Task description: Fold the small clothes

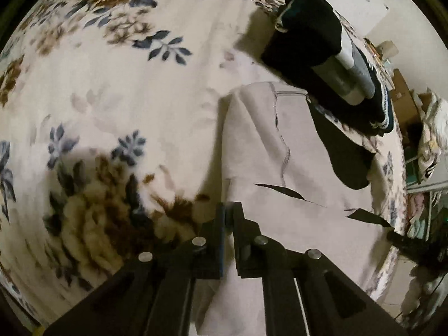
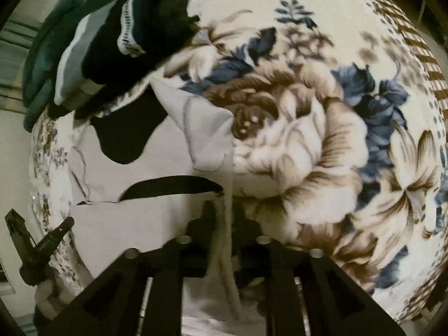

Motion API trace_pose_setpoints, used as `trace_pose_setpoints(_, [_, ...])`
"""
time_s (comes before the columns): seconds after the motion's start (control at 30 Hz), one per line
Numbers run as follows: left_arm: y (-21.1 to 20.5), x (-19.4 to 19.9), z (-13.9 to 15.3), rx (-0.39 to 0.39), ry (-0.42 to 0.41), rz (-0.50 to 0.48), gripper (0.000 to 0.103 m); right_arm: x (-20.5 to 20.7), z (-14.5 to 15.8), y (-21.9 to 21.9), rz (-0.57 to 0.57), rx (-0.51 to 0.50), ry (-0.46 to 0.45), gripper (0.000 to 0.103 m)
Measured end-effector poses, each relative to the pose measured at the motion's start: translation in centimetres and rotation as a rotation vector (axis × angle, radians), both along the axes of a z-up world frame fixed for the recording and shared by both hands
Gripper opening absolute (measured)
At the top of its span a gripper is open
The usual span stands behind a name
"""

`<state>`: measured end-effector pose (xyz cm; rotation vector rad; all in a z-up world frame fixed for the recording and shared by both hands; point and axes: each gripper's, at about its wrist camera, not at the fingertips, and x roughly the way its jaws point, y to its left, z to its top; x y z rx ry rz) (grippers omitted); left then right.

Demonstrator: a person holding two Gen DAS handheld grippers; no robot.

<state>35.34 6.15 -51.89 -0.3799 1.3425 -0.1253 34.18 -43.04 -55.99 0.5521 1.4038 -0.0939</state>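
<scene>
A small pale grey garment (image 1: 266, 151) with dark stitching and black trim lies on the floral blanket (image 1: 112, 84). My left gripper (image 1: 229, 210) is shut at the garment's left edge; whether cloth is pinched between the jaws is unclear. In the right wrist view the same garment (image 2: 156, 168) lies left of centre. My right gripper (image 2: 224, 210) is shut on a fold of its edge, which runs back between the fingers. The left gripper (image 2: 39, 232) shows at the lower left of that view.
A stack of folded dark and striped clothes (image 1: 336, 64) sits beyond the garment, also in the right wrist view (image 2: 120, 39). A black sock-like piece (image 2: 126, 131) lies on the garment. The bed's edge (image 1: 392, 168) and room clutter (image 1: 428, 140) are at right.
</scene>
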Motion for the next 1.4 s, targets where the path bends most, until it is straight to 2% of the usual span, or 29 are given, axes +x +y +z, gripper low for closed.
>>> trace_pose_setpoints(0.03, [0.2, -0.6, 0.4, -0.010, -0.010, 0.005, 0.011, -0.5, 0.4, -0.2, -0.003, 0.027, -0.015, 0.039])
trace_pose_setpoints(0.07, [0.5, -1.3, 0.8, -0.018, -0.012, 0.009, 0.023, -1.1, 0.6, -0.3, -0.005, 0.048, -0.025, 0.047])
trace_pose_setpoints(0.1, [0.9, -2.2, 1.0, -0.027, -0.008, 0.020, 0.038, -2.2, 0.8, -0.6, -0.013, 0.079, -0.027, 0.049])
trace_pose_setpoints(0.17, [1.8, -4.5, 1.1, -0.058, 0.004, 0.053, 0.051, -4.3, 0.6, -1.2, -0.035, 0.141, -0.012, 0.049])
trace_pose_setpoints(0.3, [2.9, -9.0, -1.0, -0.125, 0.095, 0.106, 0.052, -9.2, -2.1, -1.9, -0.092, 0.267, 0.063, 0.049])
trace_pose_setpoints(0.4, [2.7, -10.5, -2.9, -0.170, 0.146, 0.149, 0.052, -11.5, -4.4, -1.4, -0.130, 0.380, 0.090, 0.049])
trace_pose_setpoints(0.43, [2.5, -11.0, -3.6, -0.208, 0.144, 0.172, 0.052, -11.8, -5.1, -1.1, -0.135, 0.406, 0.094, 0.049])
trace_pose_setpoints(0.47, [2.1, -11.2, -4.0, -0.215, 0.134, 0.188, 0.049, -12.0, -5.8, -0.7, -0.139, 0.428, 0.097, 0.049])
trace_pose_setpoints(0.5, [1.9, -11.3, -4.0, -0.213, 0.122, 0.200, 0.029, -12.2, -6.5, -0.2, -0.144, 0.453, 0.098, 0.045])
trace_pose_setpoints(0.53, [1.6, -11.4, -4.1, -0.215, 0.105, 0.212, 0.008, -12.4, -7.0, 0.3, -0.149, 0.466, 0.091, 0.036])
trace_pose_setpoints(0.57, [1.5, -11.3, -4.1, -0.201, 0.110, 0.217, 0.003, -12.6, -7.0, 0.5, -0.152, 0.446, 0.086, 0.009])
trace_pose_setpoints(0.63, [2.0, -11.2, -3.5, -0.198, 0.085, 0.254, 0.003, -13.0, -6.9, 0.7, -0.176, 0.405, 0.077, 0.006])
trace_pose_setpoints(0.67, [2.3, -11.2, -3.2, -0.195, 0.074, 0.264, 0.003, -13.6, -6.5, 0.2, -0.222, 0.394, 0.069, 0.005])
trace_pose_setpoints(0.77, [3.3, -10.9, -3.0, -0.176, 0.072, 0.266, 0.000, -14.6, -5.5, -1.2, -0.291, 0.374, 0.052, 0.005])
trace_pose_setpoints(0.87, [4.9, -10.8, -3.4, -0.140, 0.080, 0.277, 0.000, -14.8, -4.9, -1.5, -0.287, 0.313, 0.057, 0.005])
trace_pose_setpoints(0.93, [5.5, -10.4, -3.2, -0.138, 0.085, 0.250, 0.000, -14.6, -5.6, -1.3, -0.262, 0.323, 0.085, 0.005])
trace_pose_setpoints(1.03, [4.8, -9.5, -1.9, -0.112, 0.084, 0.157, 0.003, -13.5, -5.8, -1.0, -0.197, 0.311, 0.134, 0.013])
trace_pose_setpoints(1.07, [4.3, -9.1, -1.5, -0.093, 0.086, 0.136, 0.008, -13.2, -5.4, -1.0, -0.179, 0.291, 0.140, 0.025])
trace_pose_setpoints(1.1, [3.9, -8.5, -1.0, -0.065, 0.086, 0.106, 0.020, -12.8, -4.7, -1.0, -0.164, 0.262, 0.134, 0.042])
trace_pose_setpoints(1.13, [3.3, -7.6, -0.3, -0.051, 0.069, 0.065, 0.030, -12.5, -3.8, -1.2, -0.155, 0.231, 0.116, 0.052])
trace_pose_setpoints(1.17, [3.0, -7.0, 0.2, -0.050, 0.050, 0.048, 0.051, -11.7, -3.0, -1.3, -0.149, 0.203, 0.100, 0.064])
trace_pose_setpoints(1.2, [2.7, -6.2, 0.8, -0.049, 0.024, 0.035, 0.061, -10.8, -1.9, -1.5, -0.140, 0.181, 0.065, 0.065])
trace_pose_setpoints(1.33, [0.9, -0.2, 2.3, -0.059, -0.085, -0.025, 0.061, -5.4, 1.2, -1.8, -0.056, 0.089, -0.023, 0.066])
trace_pose_setpoints(1.4, [-0.7, 2.8, 2.3, -0.031, -0.120, -0.069, 0.061, -1.8, 2.1, -1.7, -0.006, 0.059, -0.069, 0.069])
